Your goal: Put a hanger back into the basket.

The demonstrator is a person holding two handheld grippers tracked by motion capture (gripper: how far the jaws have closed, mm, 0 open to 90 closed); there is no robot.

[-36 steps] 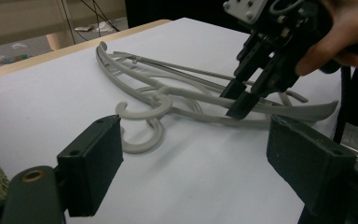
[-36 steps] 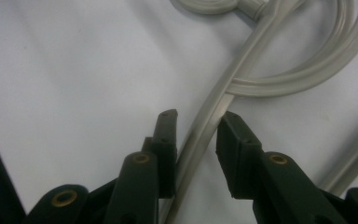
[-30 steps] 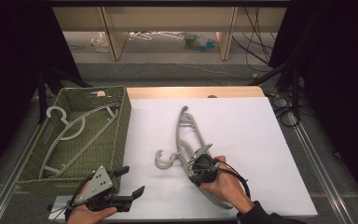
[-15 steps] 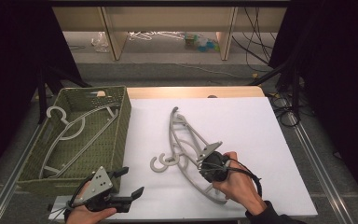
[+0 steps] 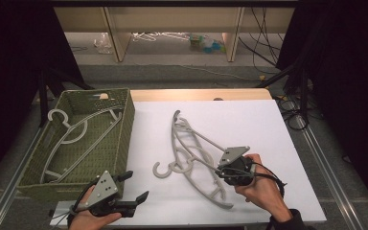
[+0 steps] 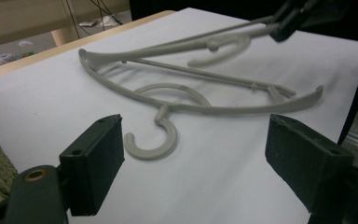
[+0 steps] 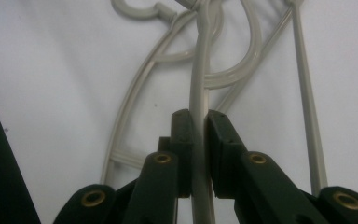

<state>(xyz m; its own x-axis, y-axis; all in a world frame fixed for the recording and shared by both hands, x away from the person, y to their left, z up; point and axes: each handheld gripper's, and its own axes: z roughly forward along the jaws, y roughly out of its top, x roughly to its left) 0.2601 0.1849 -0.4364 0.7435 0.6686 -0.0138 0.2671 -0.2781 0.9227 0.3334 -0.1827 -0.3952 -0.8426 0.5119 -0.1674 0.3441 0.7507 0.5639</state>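
Two grey hangers lie overlapped on the white table sheet (image 5: 268, 124), to the right of the green basket (image 5: 124, 125), which already holds one hanger (image 5: 72, 139). The right gripper (image 7: 199, 140) has just clamped on the upper hanger's (image 5: 194, 136) arm; lift slowly, so its hook doesn't drag the lower hanger (image 5: 184, 167). Its long axis runs diagonally away from the basket's near corner, far tip still down. The left gripper (image 6: 193, 158) waits wide open, empty.

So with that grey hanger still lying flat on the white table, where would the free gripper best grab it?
Probably its thin curved arm, from above. The hanger lies flat, so jaws can straddle that bar; the left gripper stands open. The hook curls, an awkward hold. The right gripper grips the other hanger on its arm.
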